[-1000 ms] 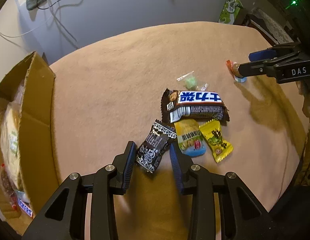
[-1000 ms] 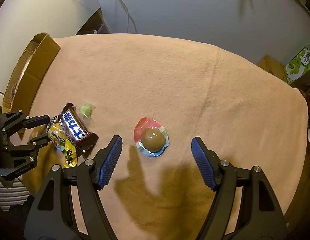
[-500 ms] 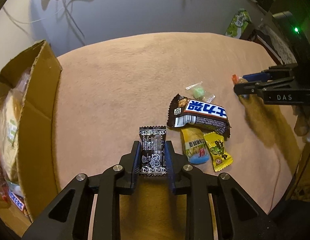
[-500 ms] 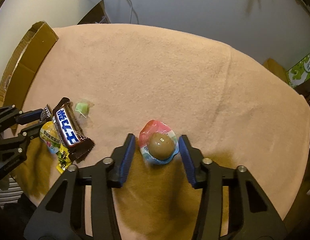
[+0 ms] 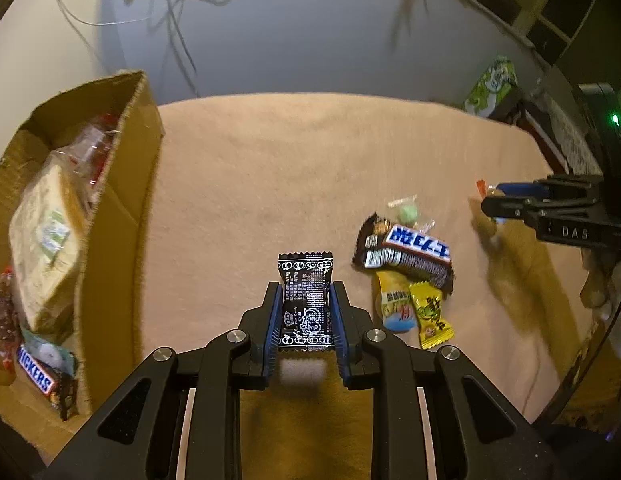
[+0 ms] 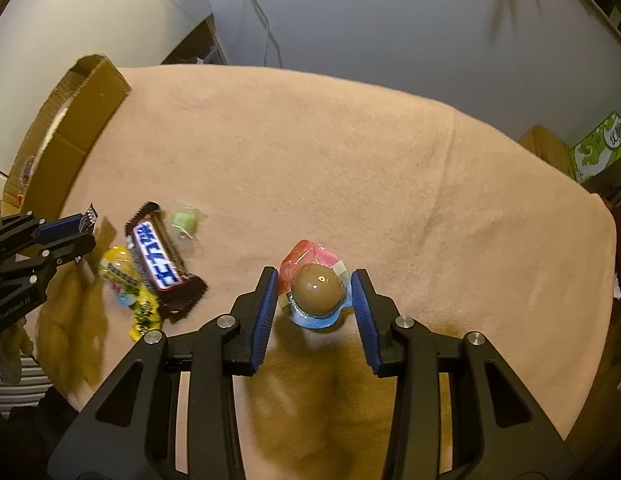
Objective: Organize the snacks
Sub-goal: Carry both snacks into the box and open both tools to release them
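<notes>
Sorting looks roughly half done, judging by the table. The cardboard box off to the left of the left gripper already holds several packets, a Snickers bar and a big pale bag among them. Four loose snacks lie just right of its fingers: the long chocolate bar, the green wrapped candy beyond it, the yellow-and-blue packet and the yellow sachet touching it on the near side.

The left gripper's blue pads pinch the black candy packet by its long edges, the packet sticking out forward between them. From its shadow on the cloth I judge it to be off the table. The right gripper has its pads closed against the rim of the jelly cup, a brown dome on a red, white and blue lid, held between the fingers; whether it is clear of the blanket I cannot tell.

Against a second ago, much differs. Then both pairs of fingers stood spread, the black packet lay askew on the cloth between the left pair, and the jelly cup sat ahead of the right pair. Half a second ago both had closed in. Now the box looms larger beside the left fingers, so that hand seems to be carrying toward it.

Left to do, as I judge it: drop these two in, then fetch the four beside the left fingers.
</notes>
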Tool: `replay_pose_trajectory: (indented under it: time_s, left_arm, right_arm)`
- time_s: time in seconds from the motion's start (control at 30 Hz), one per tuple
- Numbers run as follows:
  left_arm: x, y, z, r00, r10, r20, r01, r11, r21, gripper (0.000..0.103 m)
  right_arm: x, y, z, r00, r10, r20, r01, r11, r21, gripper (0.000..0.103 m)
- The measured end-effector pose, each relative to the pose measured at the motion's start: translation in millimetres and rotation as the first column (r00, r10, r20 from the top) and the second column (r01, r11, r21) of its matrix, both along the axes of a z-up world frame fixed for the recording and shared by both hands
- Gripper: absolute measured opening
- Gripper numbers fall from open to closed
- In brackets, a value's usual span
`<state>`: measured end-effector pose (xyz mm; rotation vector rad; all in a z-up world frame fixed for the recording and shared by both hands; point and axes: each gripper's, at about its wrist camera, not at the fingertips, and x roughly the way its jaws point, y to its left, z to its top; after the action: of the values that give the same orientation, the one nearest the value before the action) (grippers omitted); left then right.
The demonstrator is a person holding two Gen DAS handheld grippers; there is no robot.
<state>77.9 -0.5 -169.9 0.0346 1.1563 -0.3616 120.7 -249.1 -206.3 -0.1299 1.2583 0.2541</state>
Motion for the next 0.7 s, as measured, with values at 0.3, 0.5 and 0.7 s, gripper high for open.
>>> replay_pose_trajectory:
  time_s: [0.3,0.5,0.7]
  left_arm:
    - [-0.6,26.1,22.4,0.996,0.067,0.054,-0.065,0.997,-0.031,0.022]
    - [-2.6,47.7,31.8,0.989,0.122,0.079,-0.119,0.992,-0.038,0.022]
    - [-6.7,73.4,39.9,0.98,0.174,0.1,-0.17,0.985,-0.042,0.022]
  right_arm:
    - [0.9,22.0,35.9,0.997,0.044,0.065,-0.046,0.998,0.033,0.039]
    - [7.4,50.2,57.8,0.989,0.108,0.1,-0.114,0.992,0.055,0.039]
    - [14.7,88.2,72.3,0.974,0.182,0.132,-0.192,0.979,0.069,0.039]
